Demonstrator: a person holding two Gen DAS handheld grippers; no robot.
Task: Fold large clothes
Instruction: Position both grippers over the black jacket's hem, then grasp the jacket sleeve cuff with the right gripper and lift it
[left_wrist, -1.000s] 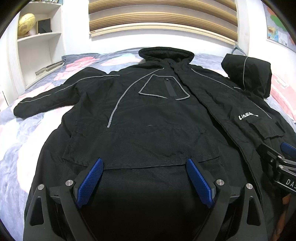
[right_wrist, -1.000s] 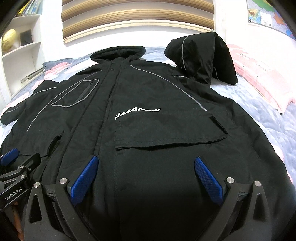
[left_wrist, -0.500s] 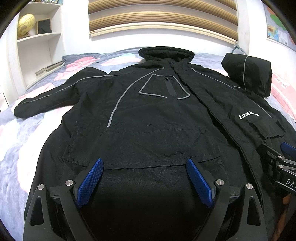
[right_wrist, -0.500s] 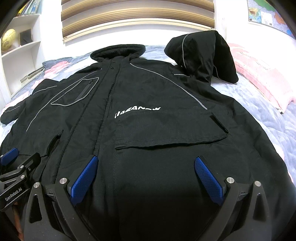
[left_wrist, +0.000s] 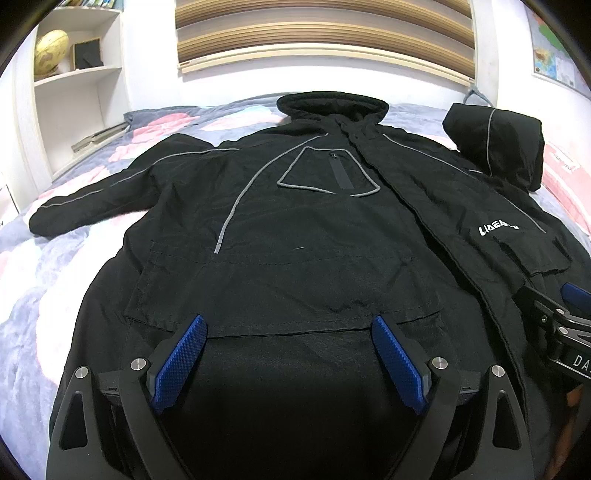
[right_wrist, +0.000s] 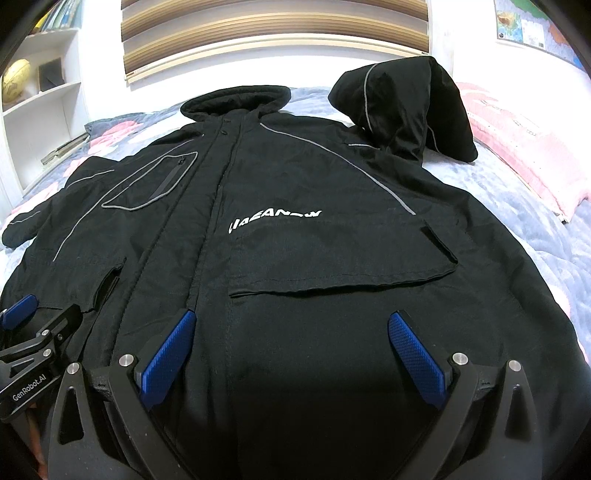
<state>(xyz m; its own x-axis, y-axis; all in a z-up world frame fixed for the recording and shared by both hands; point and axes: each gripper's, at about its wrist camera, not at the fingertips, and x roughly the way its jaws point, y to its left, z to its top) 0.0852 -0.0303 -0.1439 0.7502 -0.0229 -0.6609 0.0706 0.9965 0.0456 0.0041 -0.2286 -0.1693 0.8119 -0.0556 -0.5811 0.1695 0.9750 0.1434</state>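
A bedroom with a white wall, a striped blind (left_wrist: 325, 33) up high, a shelf (left_wrist: 74, 74) with a yellow ball (left_wrist: 51, 51) at the side, and a map (right_wrist: 524, 26) in the corner. In the middle, a bed (left_wrist: 44, 266) under a blue and pink cover. On the bed, a big black coat (left_wrist: 295, 236), front side up, closed down the middle, spread nearly flat, collar at the far end, bottom edge close to both cameras. Left sleeve (left_wrist: 110, 195) out flat to the side on the cover. Right sleeve (right_wrist: 406, 110) bent up in a tall lump near the right shoulder, not flat. White letters (right_wrist: 275, 219) on the chest, above a pocket flap. Left claw (left_wrist: 288, 354) low over the bottom edge, blue pads wide apart, nothing between them. Right claw (right_wrist: 291, 350) just beside it, also low over the bottom edge, pads wide apart too, nothing held. By the look of it, the very start of the job: no fold made yet, coat only laid out. Next move, most likely: flatten or fold in that lumpy right sleeve, then bring the left sleeve across the chest. Needs a pinch on just the sleeve cloth, not the layer below, and a slow pull so the body does not bunch up. Thick, heavy coat, so probably both claws for the big fold from bottom to collar.
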